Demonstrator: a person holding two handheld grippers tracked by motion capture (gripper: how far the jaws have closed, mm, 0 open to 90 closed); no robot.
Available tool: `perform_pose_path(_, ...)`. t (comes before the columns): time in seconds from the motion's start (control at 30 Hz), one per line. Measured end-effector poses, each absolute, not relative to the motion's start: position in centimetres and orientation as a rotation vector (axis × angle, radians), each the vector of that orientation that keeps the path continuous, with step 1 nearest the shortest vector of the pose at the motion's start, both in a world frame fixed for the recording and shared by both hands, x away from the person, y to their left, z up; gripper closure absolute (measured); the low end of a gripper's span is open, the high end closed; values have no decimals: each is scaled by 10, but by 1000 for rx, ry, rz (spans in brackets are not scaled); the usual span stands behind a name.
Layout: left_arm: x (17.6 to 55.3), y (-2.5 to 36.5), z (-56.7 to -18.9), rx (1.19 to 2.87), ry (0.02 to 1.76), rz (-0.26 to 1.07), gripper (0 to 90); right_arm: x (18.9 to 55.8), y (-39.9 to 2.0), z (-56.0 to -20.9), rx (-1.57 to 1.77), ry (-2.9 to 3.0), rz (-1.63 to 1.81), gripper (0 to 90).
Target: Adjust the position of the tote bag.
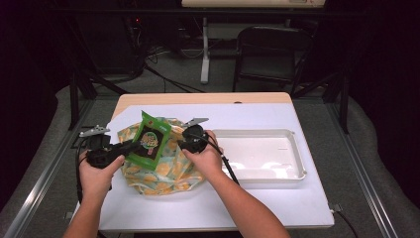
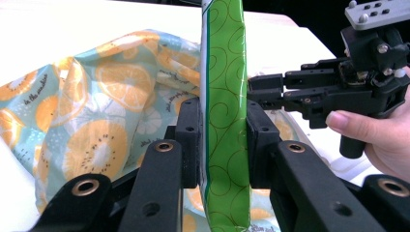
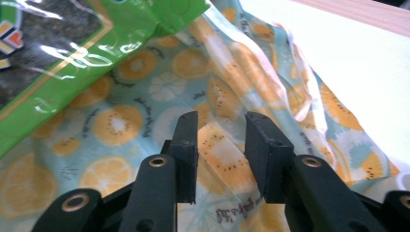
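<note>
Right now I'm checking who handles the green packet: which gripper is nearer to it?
Left. The left gripper is clamped on the green packet, holding it above the fruit-print bag. The right gripper sits beside it, jaws around a bag fold.

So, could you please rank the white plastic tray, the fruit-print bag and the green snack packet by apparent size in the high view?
1. White plastic tray, though the fruit-print bag looks nearly as large and is partly covered.
2. Fruit-print bag.
3. Green snack packet, clearly smallest.
</note>
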State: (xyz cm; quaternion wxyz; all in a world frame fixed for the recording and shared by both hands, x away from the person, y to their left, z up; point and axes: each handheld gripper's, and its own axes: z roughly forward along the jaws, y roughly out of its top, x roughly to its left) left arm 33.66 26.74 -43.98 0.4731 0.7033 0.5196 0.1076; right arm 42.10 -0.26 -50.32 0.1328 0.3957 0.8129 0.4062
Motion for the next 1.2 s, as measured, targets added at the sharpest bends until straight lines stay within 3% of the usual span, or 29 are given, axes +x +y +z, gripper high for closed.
perform_pose_path(0.77,327,269,-426,1687,1242,303,728,386,-10,-469,1010,2369,1359,589)
perform_pose_path(1.2,328,232,-419,1730,1147,278,728,349,-75,-467,1025,2326,1432,565)
